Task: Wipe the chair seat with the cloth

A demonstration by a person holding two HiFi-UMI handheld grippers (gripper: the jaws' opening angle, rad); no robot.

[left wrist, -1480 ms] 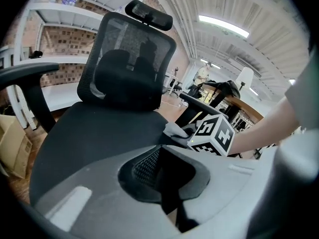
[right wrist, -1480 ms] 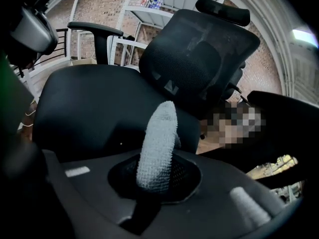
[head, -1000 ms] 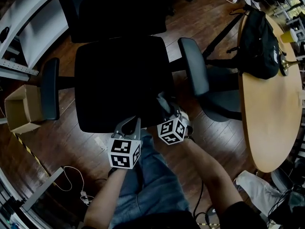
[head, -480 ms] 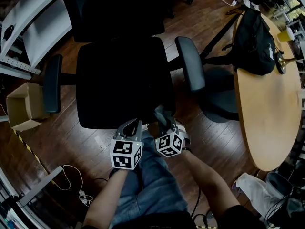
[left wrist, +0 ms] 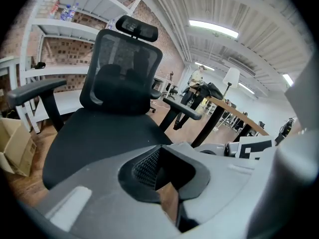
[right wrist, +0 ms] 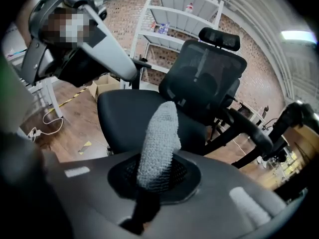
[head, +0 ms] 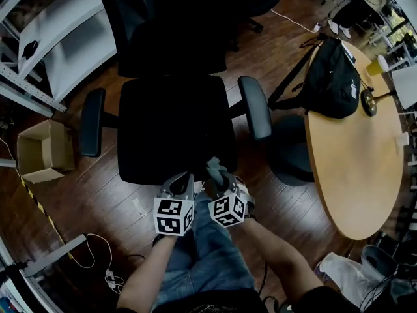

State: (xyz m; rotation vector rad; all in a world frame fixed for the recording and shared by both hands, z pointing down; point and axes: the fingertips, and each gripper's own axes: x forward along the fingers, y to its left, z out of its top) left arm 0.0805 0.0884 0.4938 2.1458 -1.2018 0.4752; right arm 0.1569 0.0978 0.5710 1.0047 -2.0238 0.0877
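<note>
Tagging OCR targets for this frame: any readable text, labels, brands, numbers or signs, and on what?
No readable text in any view.
Left marker cube, right marker cube: black-and-white squares only, no letters.
Bottles on the shelf: labels too small to read.
Cardboard box: no print shows.

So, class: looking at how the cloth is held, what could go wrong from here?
The cloth sticks out of the right gripper as a narrow roll, so it may wipe only a thin strip of the chair seat or slip free. The armrest stands close by the seat's side; a wide sweep might knock it.
</note>
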